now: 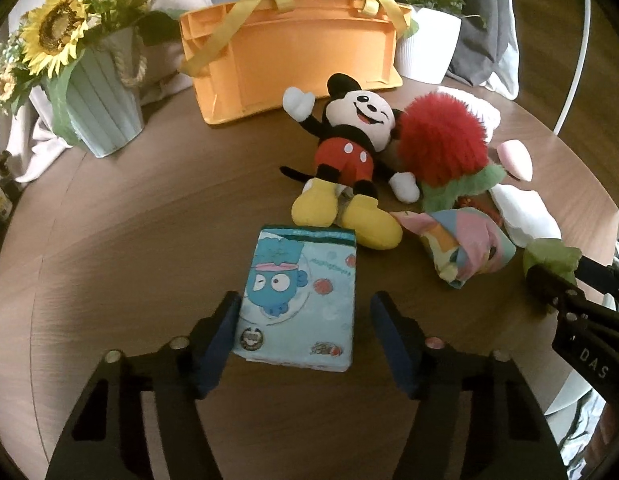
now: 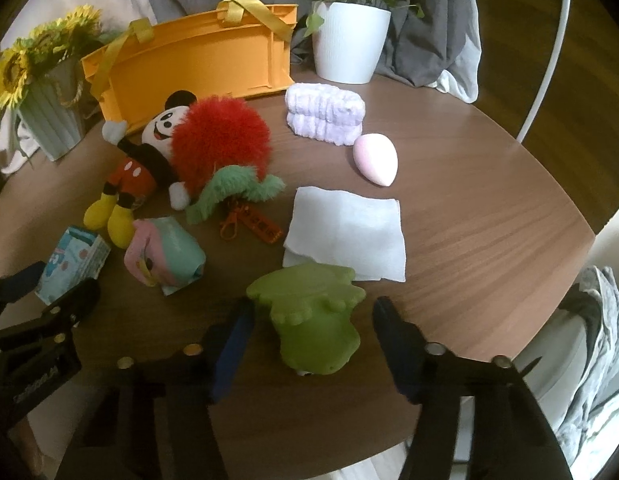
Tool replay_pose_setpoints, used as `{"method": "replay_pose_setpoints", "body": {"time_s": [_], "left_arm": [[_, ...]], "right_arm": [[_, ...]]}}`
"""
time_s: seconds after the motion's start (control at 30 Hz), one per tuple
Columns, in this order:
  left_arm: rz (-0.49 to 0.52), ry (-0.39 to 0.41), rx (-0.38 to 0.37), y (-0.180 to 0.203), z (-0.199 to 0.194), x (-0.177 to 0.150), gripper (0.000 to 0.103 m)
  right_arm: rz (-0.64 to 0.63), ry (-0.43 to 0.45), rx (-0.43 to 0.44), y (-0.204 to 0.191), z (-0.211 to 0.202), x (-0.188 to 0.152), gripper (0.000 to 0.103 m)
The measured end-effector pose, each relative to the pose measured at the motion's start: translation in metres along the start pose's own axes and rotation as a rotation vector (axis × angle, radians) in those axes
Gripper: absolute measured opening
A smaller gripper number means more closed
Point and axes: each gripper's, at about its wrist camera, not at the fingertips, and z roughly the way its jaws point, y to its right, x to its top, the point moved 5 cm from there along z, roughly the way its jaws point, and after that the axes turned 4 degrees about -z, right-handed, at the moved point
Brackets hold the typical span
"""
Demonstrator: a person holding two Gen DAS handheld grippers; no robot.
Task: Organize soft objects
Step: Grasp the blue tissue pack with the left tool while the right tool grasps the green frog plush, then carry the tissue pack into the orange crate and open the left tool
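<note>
My left gripper [image 1: 305, 316] is open around a light blue tissue pack [image 1: 297, 300] lying on the round wooden table [image 1: 149, 208]; its left pad is close to the pack's side. My right gripper [image 2: 313, 320] is open around a green frog toy [image 2: 313, 316], apart from both sides. A Mickey plush [image 1: 345, 148], a red and green fuzzy toy [image 2: 221, 148], a pastel pouch [image 2: 165, 256], a folded white cloth [image 2: 345, 236], a pink egg-shaped sponge [image 2: 375, 158] and a rolled lavender towel [image 2: 325, 114] lie on the table. An orange basket [image 1: 293, 56] with yellow handles stands at the back.
A pale green bucket of sunflowers [image 1: 101, 96] stands at the back left. A white plant pot [image 2: 349, 44] stands at the back right. An orange keychain tag [image 2: 253, 224] hangs off the fuzzy toy. A white chair frame [image 2: 549, 52] is beyond the table's right edge.
</note>
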Motion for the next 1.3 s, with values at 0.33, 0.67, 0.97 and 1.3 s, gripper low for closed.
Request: {"method": "replay_pose_setpoints", "body": {"time_s": [0.33,0.67,0.97,1.3], "left_arm": [[-0.016,-0.001,-0.042,-0.002,-0.008,-0.001,0.051],[-0.037,0.050,-0.094,-0.006,-0.041,0.023,0.051],[-0.015,0.151,-0.124,-0.019,-0.076,0.064,0.051],[-0.005,0.240,-0.139,-0.037,-0.102,0.105,0.051]], "right_arm": [[0.003,0.006,0.014,-0.004,-0.007,0.002,0.042],[0.018,0.071,0.043,-0.010,-0.040,0.025,0.042],[0.041,0.178,0.065,-0.022,-0.075,0.058,0.042],[0.055,0.299,0.078,-0.041,-0.101,0.097,0.042]]}}
